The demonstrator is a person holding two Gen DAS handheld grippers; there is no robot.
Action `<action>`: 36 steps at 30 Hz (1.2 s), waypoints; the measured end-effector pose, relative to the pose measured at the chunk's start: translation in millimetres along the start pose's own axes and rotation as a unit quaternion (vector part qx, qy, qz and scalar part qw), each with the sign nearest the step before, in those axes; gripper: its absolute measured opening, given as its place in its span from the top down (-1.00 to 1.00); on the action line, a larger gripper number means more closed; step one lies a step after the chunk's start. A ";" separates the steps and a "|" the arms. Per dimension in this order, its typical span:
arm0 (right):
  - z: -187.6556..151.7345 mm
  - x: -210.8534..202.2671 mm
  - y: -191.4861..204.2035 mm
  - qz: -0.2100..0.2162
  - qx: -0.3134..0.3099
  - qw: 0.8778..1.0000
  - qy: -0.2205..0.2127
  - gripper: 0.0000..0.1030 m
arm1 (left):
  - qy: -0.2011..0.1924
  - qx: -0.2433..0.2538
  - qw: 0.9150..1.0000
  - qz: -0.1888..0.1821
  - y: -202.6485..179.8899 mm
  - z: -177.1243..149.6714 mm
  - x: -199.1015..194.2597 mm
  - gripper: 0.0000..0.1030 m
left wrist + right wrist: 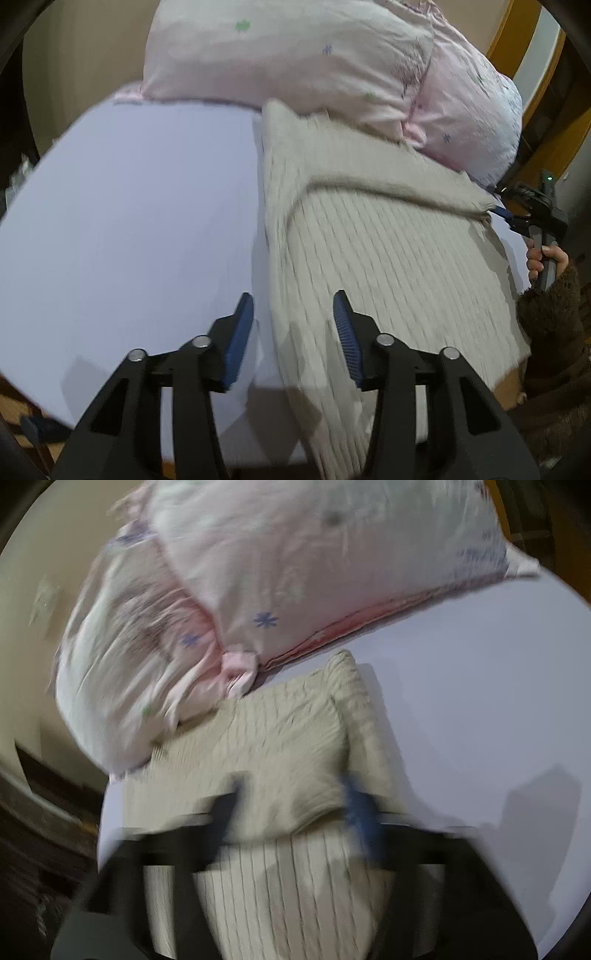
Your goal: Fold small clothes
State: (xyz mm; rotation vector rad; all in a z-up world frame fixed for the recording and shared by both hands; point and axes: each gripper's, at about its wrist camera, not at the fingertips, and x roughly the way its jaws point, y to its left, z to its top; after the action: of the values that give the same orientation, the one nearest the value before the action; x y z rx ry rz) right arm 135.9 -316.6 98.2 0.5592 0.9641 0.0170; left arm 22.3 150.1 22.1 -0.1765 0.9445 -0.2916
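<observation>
A beige ribbed knit garment (388, 251) lies on a pale lavender bed sheet (129, 221), part folded over itself. My left gripper (293, 332) is open and empty, its blue pads (240, 339) just above the garment's left edge. My right gripper (517, 221) shows at the far right of the left wrist view, near the garment's far corner. In the blurred right wrist view the right gripper (291, 801) is open, its fingers either side of a raised fold of the garment (288, 746). Whether the pads touch the cloth I cannot tell.
Pink floral pillows (314, 55) press against the garment's far edge; they also show in the right wrist view (258, 572). A wooden bed frame (554, 147) stands at the right. A brown fuzzy sleeve (554, 314) covers the hand on the right gripper.
</observation>
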 end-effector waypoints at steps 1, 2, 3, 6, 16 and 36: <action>-14.2 -18.0 2.2 -0.005 -0.020 1.000 -0.004 -0.66 | 0.007 0.000 1.000 -0.005 -0.7 -5.6 0.4 0.05; -25.1 -29.1 0.8 -0.007 -0.033 0.999 -0.001 -0.66 | 0.013 0.000 1.000 -0.008 -1.7 -11.5 0.7 0.04; -38.1 -40.0 -0.9 -0.012 -0.042 0.999 0.005 -0.63 | 0.021 0.001 1.000 -0.012 -2.5 -18.8 1.6 0.03; -78.7 -63.9 -20.5 -0.026 -0.040 0.998 0.031 -0.35 | 0.037 0.001 0.999 -0.027 -4.5 -35.8 2.9 0.03; -179.4 -91.4 -40.9 0.062 -0.019 0.994 0.092 0.46 | 0.023 -0.010 0.997 -0.076 -21.5 -71.9 -11.0 0.42; 49.5 -7.6 -24.4 0.211 0.091 0.966 -0.114 0.86 | -0.140 -0.092 0.983 -0.076 22.6 164.5 59.1 0.82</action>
State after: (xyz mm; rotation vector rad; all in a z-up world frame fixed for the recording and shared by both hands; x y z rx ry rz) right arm 164.5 -361.4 114.7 0.9088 0.6112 0.2430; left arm 193.1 156.1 65.2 -0.4493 0.6779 -0.3115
